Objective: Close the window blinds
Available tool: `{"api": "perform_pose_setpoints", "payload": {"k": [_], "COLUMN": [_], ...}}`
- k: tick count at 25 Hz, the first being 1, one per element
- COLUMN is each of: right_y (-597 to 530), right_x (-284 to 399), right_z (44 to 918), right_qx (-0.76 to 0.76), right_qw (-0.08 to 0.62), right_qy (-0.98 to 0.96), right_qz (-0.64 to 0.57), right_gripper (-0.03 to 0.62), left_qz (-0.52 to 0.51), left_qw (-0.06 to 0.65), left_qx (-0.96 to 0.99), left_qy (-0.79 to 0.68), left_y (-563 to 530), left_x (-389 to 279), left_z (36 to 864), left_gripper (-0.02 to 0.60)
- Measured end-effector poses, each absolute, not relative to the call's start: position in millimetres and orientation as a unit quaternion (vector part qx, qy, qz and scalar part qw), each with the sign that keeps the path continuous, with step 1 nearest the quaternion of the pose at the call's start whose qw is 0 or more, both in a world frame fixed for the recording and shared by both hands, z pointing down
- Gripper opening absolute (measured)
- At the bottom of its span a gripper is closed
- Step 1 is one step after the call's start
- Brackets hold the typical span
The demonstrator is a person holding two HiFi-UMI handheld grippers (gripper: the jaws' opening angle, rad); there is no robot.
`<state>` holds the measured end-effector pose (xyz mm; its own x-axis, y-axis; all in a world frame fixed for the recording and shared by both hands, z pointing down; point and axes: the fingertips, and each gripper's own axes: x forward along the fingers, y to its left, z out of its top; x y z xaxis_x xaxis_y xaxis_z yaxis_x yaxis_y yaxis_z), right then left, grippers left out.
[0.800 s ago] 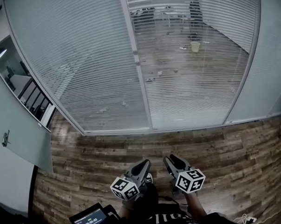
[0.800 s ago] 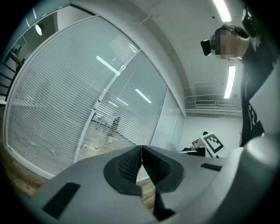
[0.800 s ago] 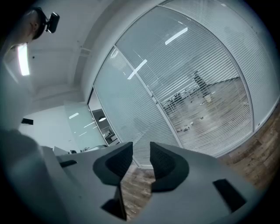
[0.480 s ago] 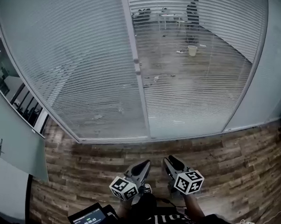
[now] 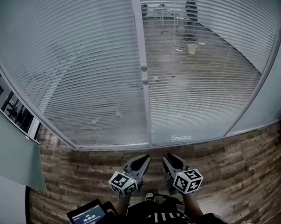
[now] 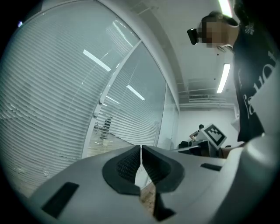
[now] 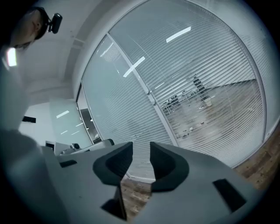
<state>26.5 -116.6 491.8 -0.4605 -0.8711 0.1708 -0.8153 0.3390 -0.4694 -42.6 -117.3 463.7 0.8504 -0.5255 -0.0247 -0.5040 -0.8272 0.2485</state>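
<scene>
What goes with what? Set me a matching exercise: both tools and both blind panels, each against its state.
Things
1. left tool
2. right tool
3. left blind panel
4. right blind panel

States
A. the room behind and a bucket show clearly through the slats
B. jaws apart, nothing between them
C. pale and mostly opaque
D. jaws together, nothing between them

Pairs: 1-D, 2-B, 3-C, 4-A
</scene>
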Motion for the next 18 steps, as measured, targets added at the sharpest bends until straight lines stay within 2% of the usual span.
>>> {"api": "perform_pose_setpoints", "payload": {"k": [9,18], "right_y": [-199.7,-334.0], "right_x": [43.7,89.3], "right_z": [509.2,485.5], "right_qx": [-0.514,-0.458], "right_qw": [0.029,0.009], "right_qy": [0.817,0.857], "right_qz": [-0.261,-0.236], "right_gripper": [0.133,0.133], "left_qz": [-0.044,-0.079], "left_qw": [0.141,0.111], "left_qx": [0.947,0.918], "left_qy": [-0.286,-0.374], "left_y": [-216.6,-354.2], "left_x": [-19.7,14.1], "left_z": [477.6,446.2], "left_gripper": [0.005,0.005]}}
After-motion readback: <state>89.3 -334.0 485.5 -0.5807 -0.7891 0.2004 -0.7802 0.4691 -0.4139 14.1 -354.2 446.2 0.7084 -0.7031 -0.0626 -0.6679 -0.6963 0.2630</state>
